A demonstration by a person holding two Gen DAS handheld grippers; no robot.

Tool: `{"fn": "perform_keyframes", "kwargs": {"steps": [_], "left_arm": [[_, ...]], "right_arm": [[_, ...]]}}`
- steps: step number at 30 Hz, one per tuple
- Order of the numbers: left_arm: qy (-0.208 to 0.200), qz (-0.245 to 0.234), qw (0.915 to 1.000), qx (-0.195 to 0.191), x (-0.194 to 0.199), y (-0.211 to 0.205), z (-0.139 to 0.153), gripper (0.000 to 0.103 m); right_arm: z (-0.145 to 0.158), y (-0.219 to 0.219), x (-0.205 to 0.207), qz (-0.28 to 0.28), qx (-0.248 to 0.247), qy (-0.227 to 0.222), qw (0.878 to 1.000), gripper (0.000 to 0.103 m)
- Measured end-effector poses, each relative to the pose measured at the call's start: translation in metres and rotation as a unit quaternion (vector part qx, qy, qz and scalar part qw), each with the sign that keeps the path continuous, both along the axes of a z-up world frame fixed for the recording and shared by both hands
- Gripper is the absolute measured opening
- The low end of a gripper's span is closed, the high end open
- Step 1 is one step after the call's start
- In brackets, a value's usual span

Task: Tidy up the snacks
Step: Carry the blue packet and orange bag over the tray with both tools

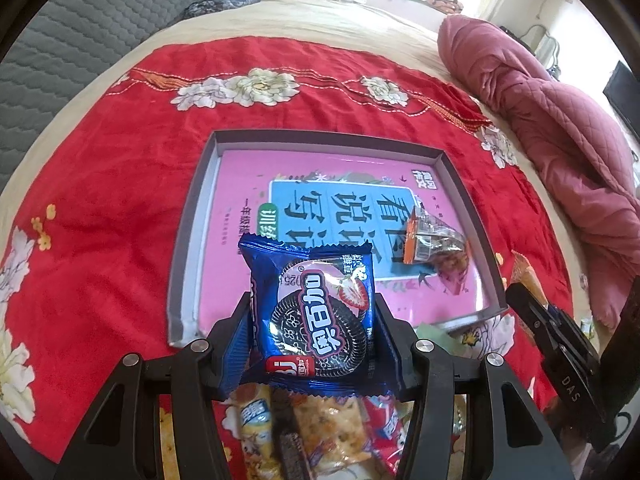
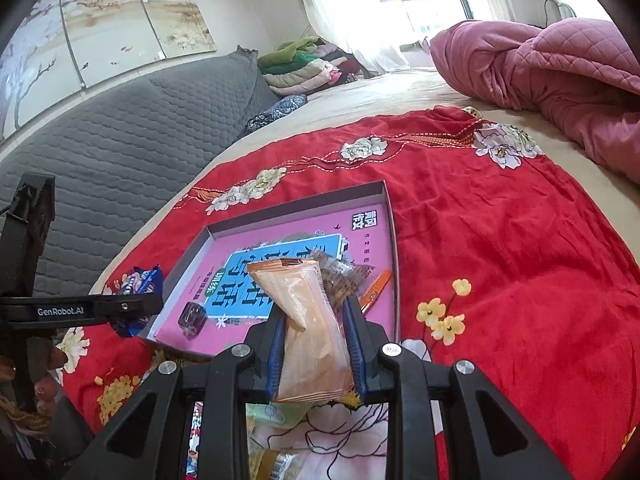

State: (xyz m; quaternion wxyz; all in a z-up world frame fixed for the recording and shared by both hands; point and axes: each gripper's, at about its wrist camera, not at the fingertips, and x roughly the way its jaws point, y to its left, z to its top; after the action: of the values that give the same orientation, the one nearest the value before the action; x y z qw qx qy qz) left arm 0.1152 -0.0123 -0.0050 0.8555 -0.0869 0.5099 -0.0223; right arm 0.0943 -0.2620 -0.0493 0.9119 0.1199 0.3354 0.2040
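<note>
My left gripper (image 1: 312,312) is shut on a blue cookie packet (image 1: 316,312) and holds it over the near edge of a grey shallow box (image 1: 188,236) lined with a pink book cover. A clear snack bag with an orange edge (image 1: 434,240) lies inside the box at the right. My right gripper (image 2: 316,320) is shut on an orange-tan snack packet (image 2: 312,332), held just before the box's near rim (image 2: 394,260). The left gripper and its blue packet (image 2: 140,284) show at the left of the right wrist view. A small dark wrapped sweet (image 2: 194,316) lies in the box.
The box sits on a red flowered cloth (image 1: 100,200) on a bed. Several loose snack packets (image 1: 320,428) lie below my left gripper. A pink quilt (image 2: 560,76) is heaped at the right, a grey padded headboard (image 2: 120,136) at the left.
</note>
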Motion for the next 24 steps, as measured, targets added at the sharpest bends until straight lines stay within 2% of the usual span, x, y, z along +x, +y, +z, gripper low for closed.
{"fn": "perform_keyframes", "kwargs": {"steps": [10,24], "left_arm": [[0.006,-0.004,0.9999,-0.012,0.019,-0.012,-0.012,0.057],[0.024,-0.01,0.9996,-0.014,0.034,-0.025,-0.031,0.057]], "right_arm": [[0.004,0.003,0.013,0.002,0.004,-0.015,1.0,0.028],[-0.002,0.013,0.029,0.015,-0.004,-0.014,1.0,0.028]]}}
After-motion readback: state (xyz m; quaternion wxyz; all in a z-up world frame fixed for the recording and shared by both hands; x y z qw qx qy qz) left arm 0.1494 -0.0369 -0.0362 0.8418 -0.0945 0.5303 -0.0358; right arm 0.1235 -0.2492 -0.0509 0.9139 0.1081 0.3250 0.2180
